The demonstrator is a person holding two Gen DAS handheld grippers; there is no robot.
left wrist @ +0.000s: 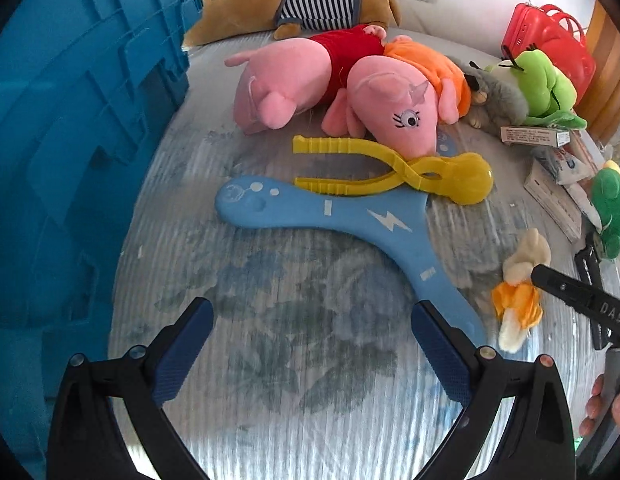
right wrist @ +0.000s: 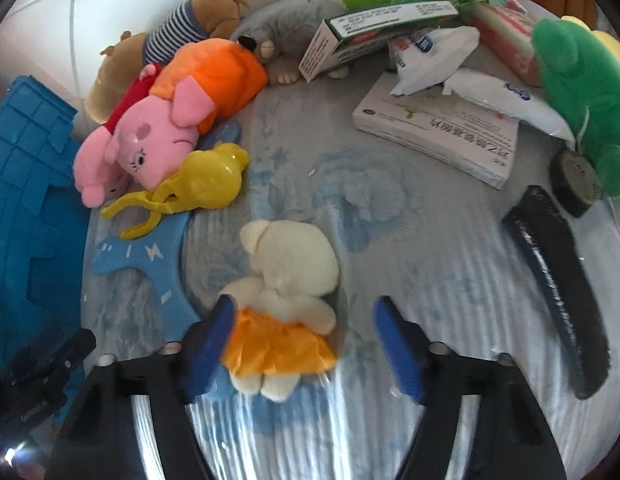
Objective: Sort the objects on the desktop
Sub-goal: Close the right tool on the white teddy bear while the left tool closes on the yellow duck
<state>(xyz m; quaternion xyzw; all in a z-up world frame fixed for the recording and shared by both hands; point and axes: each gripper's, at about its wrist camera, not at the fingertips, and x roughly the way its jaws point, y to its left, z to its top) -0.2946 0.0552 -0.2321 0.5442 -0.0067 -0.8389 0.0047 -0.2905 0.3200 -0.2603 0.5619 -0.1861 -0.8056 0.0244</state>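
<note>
A small cream plush bear in an orange skirt [right wrist: 284,304] lies on the floral bedsheet between my right gripper's open fingers [right wrist: 306,344]; the left blue pad touches its side, the right pad stands apart. The bear also shows in the left wrist view [left wrist: 517,288], with a right gripper finger [left wrist: 577,296] beside it. My left gripper [left wrist: 313,344] is open and empty above the sheet, its right pad over the end of a blue boomerang [left wrist: 349,220]. A yellow snowball clamp [left wrist: 393,176] lies on the boomerang.
A blue plastic crate [left wrist: 70,140] stands at the left. Two pink pig plushes [left wrist: 393,108], a brown striped plush [left wrist: 294,4], green plushes [left wrist: 545,84], medicine boxes [right wrist: 441,136], a black curved object [right wrist: 557,280] and a red case [left wrist: 549,40] crowd the far and right sides.
</note>
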